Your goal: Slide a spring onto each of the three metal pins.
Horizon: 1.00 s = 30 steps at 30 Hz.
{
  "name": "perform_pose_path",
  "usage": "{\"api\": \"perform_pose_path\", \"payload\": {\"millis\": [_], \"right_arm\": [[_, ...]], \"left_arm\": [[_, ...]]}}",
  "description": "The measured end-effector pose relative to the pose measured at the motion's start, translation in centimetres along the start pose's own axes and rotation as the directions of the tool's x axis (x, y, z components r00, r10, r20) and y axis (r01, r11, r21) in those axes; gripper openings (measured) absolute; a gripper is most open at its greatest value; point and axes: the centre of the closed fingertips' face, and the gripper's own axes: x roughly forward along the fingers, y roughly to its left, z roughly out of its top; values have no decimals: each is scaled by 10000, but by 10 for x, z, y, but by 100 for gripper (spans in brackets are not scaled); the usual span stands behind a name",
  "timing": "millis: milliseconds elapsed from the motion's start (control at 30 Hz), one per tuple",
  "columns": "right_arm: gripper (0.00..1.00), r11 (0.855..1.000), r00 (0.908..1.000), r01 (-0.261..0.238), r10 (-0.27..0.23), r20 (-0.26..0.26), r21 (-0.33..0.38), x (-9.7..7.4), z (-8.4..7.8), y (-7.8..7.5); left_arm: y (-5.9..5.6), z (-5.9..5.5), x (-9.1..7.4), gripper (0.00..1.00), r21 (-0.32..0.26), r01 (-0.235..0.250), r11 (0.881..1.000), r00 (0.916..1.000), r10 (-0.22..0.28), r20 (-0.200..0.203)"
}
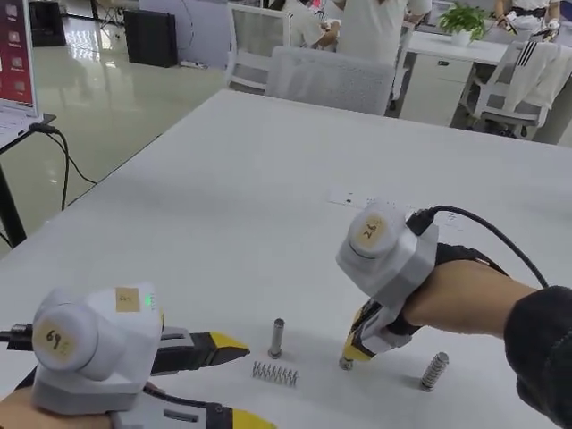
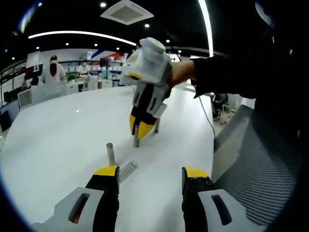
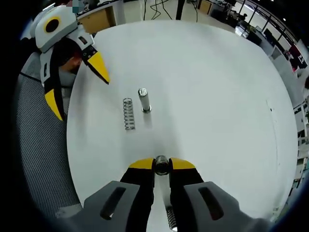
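Our right gripper [image 1: 352,354] stands nearly upright over the white tabletop [image 1: 268,197]. Its jaws are pinched almost closed on a spring [image 2: 136,138] that sits around the middle pin [image 1: 346,363]. We hold it from above so the coil can ride straight down the shaft. (In the right gripper view we cannot tell coil from pin top; there is just a round metal end between the tips.)

Our left gripper [image 1: 238,381] lies low and sideways, jaws wide apart and holding nothing. It is aimed toward the loose spring [image 1: 274,374], which lies flat just beside the bare pin [image 1: 277,338] standing upright. We judge it is placed there to take that spring next.

The far-right pin [image 1: 435,370] already wears its spring, so by our reckoning one pin is done, one is in hand and one is untouched.
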Motion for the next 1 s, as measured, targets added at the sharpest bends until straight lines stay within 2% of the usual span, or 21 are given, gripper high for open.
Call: {"api": "perform_pose_path", "payload": {"millis": [567, 867, 1000], "right_arm": [[9, 10000, 9999, -62, 62, -84, -31, 9, -1, 0], [15, 9999, 10000, -45, 45, -33, -110, 5, -1, 2], [18, 9994, 10000, 40, -38, 53, -343, 0, 5, 5]], "left_arm": [[2, 0, 0, 46, -36, -60, 10000, 10000, 60, 27], [1, 0, 0, 46, -31, -24, 10000, 10000, 24, 16], [0, 0, 1, 46, -13, -7, 10000, 10000, 7, -3]]}}
